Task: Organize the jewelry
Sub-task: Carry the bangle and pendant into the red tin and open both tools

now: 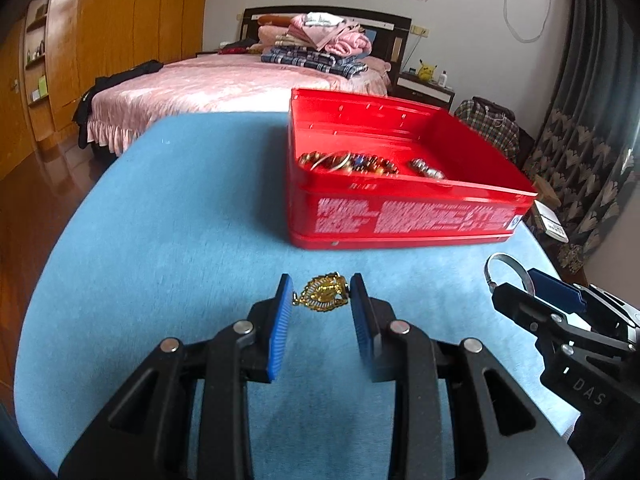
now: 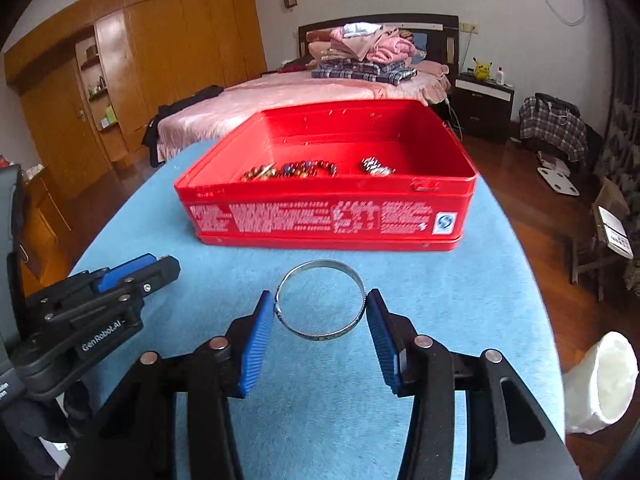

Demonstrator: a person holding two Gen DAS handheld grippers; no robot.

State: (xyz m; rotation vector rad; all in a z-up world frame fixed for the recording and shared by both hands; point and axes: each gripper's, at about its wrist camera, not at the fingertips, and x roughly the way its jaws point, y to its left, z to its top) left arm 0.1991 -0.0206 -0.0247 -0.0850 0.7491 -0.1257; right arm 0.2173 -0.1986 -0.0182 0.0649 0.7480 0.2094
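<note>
A gold leaf-shaped brooch (image 1: 323,293) is pinched between the blue pads of my left gripper (image 1: 320,292), lifted a little above the blue cloth. My right gripper (image 2: 320,310) is shut on a silver bangle (image 2: 320,300), its pads pressing the ring's two sides. The bangle (image 1: 506,270) and the right gripper (image 1: 532,292) also show at the right edge of the left wrist view. Ahead stands an open red tin box (image 1: 404,216) (image 2: 320,216) holding beaded bracelets (image 2: 292,170) and a silvery piece (image 2: 376,167). The left gripper (image 2: 132,276) appears at the left of the right wrist view.
The blue-covered table (image 1: 180,220) (image 2: 460,300) ends just behind the box. A white object (image 2: 600,384) sits off the table's right edge. Beyond are a bed with folded clothes (image 2: 360,56), a wardrobe (image 2: 140,60) and a wooden floor.
</note>
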